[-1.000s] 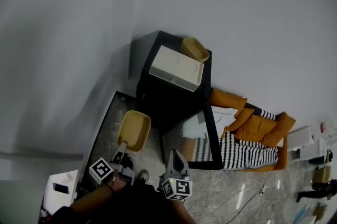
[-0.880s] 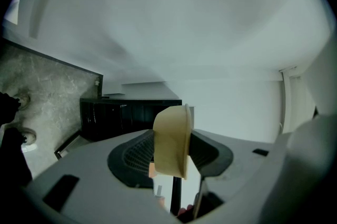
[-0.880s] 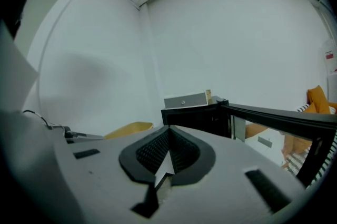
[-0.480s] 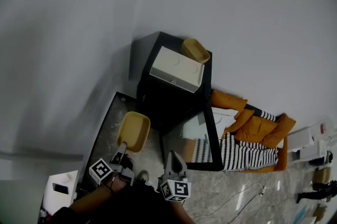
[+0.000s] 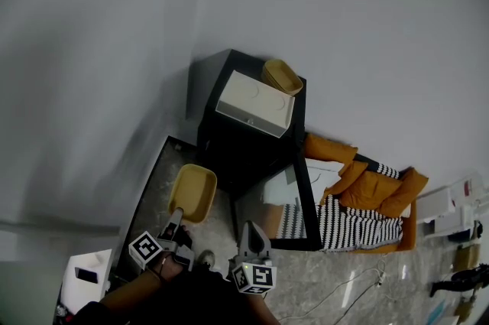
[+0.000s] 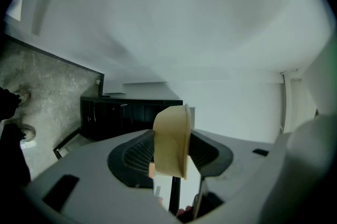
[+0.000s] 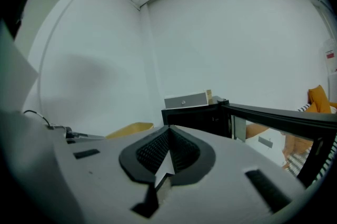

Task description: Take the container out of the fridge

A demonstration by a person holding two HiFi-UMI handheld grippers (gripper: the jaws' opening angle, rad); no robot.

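1. Our left gripper (image 5: 177, 215) has its jaws clamped on the rim of the container (image 5: 193, 192). In the left gripper view, the yellow wall of the container stands between the two pads.
2. The container is outside the fridge (image 5: 243, 144). In the head view it is at 7 o'clock from the fridge, near it but not touching.
3. Our right gripper (image 5: 252, 233) has its jaws together and nothing is between them. It is at 4 o'clock from the container, near it but apart.
4. The door (image 5: 304, 201) of the fridge stands open, at 5 o'clock from the fridge.
5. On top of the fridge lies a white box (image 5: 256, 103). A yellow tub (image 5: 283, 76) stands just beside the box, at 1 o'clock from it.
6. At 3 o'clock from the door lies a heap of orange and striped cloth (image 5: 367, 193), against the wall.
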